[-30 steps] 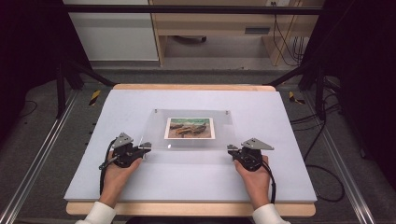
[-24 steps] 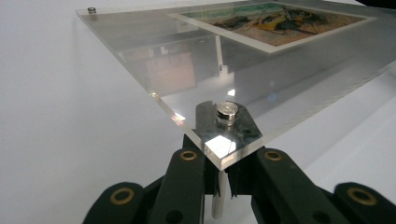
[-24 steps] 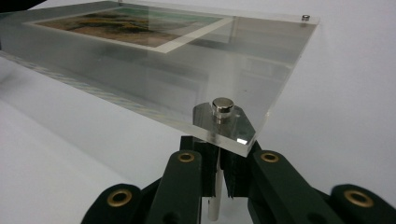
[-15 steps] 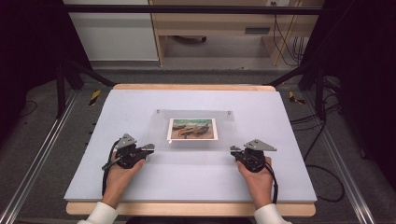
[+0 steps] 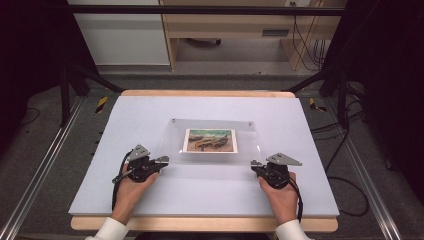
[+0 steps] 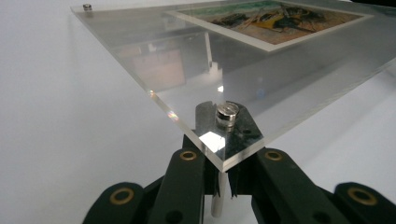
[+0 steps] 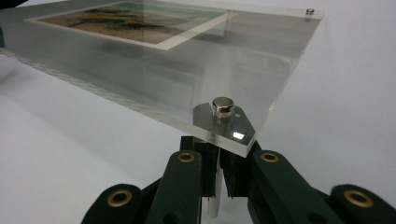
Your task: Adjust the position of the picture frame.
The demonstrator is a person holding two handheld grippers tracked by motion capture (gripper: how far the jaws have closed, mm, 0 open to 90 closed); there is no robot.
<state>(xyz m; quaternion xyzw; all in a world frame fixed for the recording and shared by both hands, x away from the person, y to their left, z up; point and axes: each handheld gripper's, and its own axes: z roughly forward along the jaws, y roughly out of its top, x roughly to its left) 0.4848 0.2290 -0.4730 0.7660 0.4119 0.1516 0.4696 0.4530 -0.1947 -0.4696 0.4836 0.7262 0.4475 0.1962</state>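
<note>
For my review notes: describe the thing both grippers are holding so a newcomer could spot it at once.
On the white table, look to the middle, just ahead of the person's hands. There lies a clear acrylic frame with a small landscape picture inside and metal standoff pins at its corners. The left gripper and right gripper each clamp a near-corner pin.

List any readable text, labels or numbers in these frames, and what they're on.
None readable.
The picture in the clear frame: a painted scene, no lettering seen.
The frame's metal studs: plain.
Left gripper and right gripper: no markings seen.
Vent plate on the cabinet at the back: too small to tell.
</note>
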